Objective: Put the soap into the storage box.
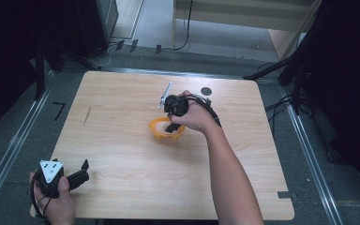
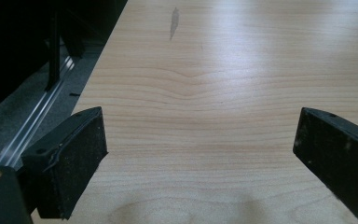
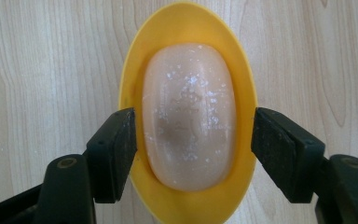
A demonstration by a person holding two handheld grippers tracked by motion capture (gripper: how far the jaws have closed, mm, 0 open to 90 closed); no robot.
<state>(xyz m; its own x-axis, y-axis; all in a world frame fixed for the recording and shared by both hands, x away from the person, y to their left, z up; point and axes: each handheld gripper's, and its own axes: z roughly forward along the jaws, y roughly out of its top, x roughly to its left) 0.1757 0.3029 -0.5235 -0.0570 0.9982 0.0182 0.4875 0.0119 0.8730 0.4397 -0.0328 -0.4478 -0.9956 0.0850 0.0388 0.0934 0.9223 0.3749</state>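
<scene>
The right gripper (image 3: 193, 149) clamps the yellow dish (image 3: 135, 70) — soap bar (image 3: 189, 116) inside — mid-table, while the left gripper (image 2: 200, 154) rests spread by the table's (image 1: 122, 140) near-left corner

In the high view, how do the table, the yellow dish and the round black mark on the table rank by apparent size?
1. table
2. yellow dish
3. round black mark

The dish is partly covered by the right hand-held gripper.

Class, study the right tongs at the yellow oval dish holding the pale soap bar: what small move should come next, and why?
Probably a short, level lift. The right tongs appear closed on both long sides of the yellow oval plastic dish, with the pale peach soap bar lying loose inside, so tilting could slide it out.
</scene>
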